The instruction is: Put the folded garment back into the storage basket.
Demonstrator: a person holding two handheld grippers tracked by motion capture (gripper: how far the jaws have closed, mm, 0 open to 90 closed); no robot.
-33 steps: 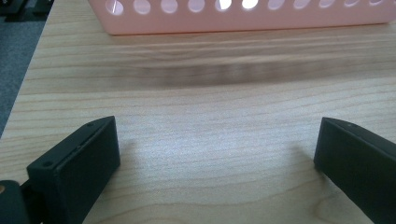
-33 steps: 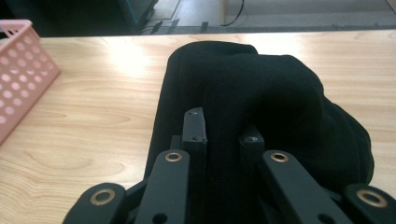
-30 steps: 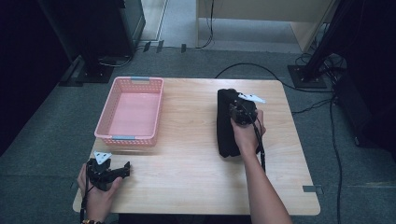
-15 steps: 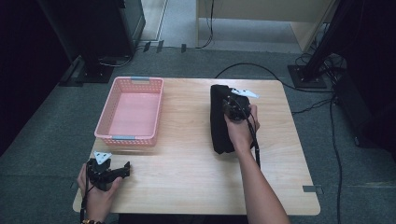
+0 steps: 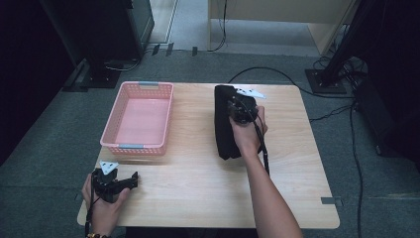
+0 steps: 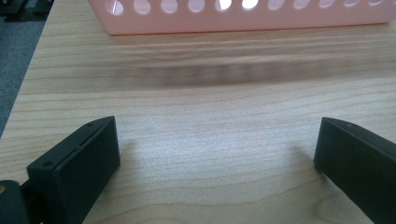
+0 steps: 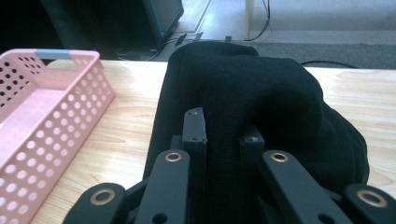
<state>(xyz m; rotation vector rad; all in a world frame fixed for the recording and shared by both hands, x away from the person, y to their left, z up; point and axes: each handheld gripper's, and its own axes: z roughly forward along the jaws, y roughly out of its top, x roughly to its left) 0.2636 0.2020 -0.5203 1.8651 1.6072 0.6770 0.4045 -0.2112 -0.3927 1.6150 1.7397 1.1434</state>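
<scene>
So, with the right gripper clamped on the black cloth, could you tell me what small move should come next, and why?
Probably carry it left toward the pink basket. The right gripper is shut on a fold of the black cloth, and the basket beside it holds nothing.

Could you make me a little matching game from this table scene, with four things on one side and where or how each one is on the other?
Things:
1. pink basket
2. black cloth
3. left gripper
4. right gripper

States:
A. jaws wide apart, nothing between them, low over the bare wood at the near left corner
B. pinched in a fold between two black jaws
C. stands empty on the left half of the table
D. jaws shut on fabric, right of the table's middle

Pairs: 1-C, 2-B, 3-A, 4-D
</scene>
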